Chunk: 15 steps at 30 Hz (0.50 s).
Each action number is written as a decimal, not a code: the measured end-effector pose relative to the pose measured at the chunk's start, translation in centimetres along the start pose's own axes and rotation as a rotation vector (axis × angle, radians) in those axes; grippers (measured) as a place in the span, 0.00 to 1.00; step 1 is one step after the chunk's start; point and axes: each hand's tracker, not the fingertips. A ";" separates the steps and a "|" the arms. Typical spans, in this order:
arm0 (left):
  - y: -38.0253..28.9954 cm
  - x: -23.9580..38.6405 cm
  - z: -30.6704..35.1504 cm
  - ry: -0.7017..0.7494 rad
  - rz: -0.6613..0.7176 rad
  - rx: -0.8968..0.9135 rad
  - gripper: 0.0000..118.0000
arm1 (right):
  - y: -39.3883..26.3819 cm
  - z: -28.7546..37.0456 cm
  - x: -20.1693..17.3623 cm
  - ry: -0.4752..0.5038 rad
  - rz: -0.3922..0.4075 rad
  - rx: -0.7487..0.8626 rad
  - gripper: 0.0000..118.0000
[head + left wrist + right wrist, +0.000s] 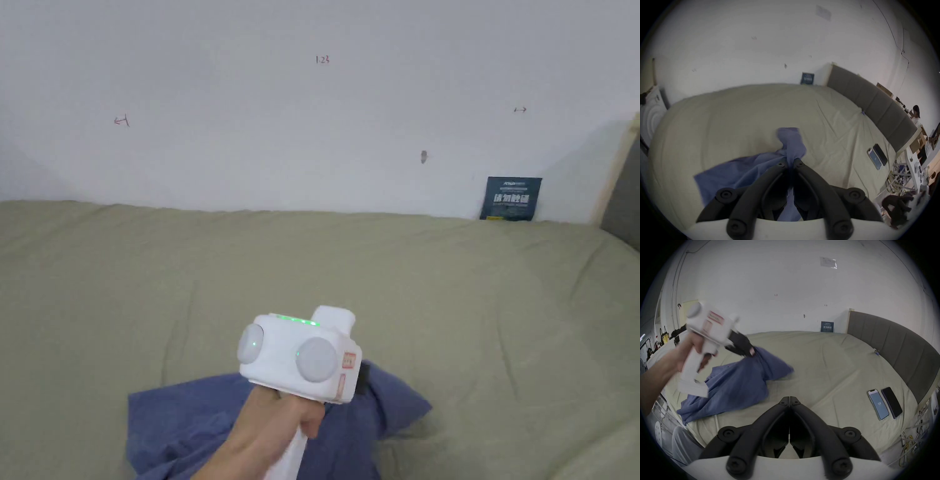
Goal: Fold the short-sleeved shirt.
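I count one blue shirt [737, 382] on the bed [826, 363], and two phones [878, 404] side by side near the headboard [893, 344]. One dark card [511, 199] leans at the wall behind the bed. I hold two tools: left tool [790, 164], right tool [789, 400].

Plain blue shirt [737, 382], khaki bedsheet [818, 361], white wall [312, 125].

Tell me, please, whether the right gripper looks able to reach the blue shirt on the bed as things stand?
Probably yes. The right gripper is shut on nothing and hangs over bare bed sheet, with the blue shirt just beside it. The left gripper pinches the shirt's far bunch, leaving the near edge free.
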 end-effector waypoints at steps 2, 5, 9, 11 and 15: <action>-1.7 0.3 -4.4 -0.001 0.036 -0.095 0.01 | -0.5 -1.0 0.3 -0.005 0.002 -0.028 0.00; -3.8 0.1 -7.8 0.037 0.096 -0.141 0.04 | -0.9 -2.2 0.7 -0.011 0.021 -0.057 0.00; -4.2 -0.3 -5.2 0.010 0.093 -0.070 0.99 | -0.5 -3.3 1.1 -0.005 0.024 -0.066 0.00; -4.3 -1.0 -1.8 0.038 0.110 -0.031 0.92 | -0.1 -3.2 1.1 -0.001 0.023 -0.057 0.00; -4.5 -3.2 7.6 0.092 0.111 0.135 0.88 | 1.5 -1.6 0.8 0.005 0.001 0.012 0.00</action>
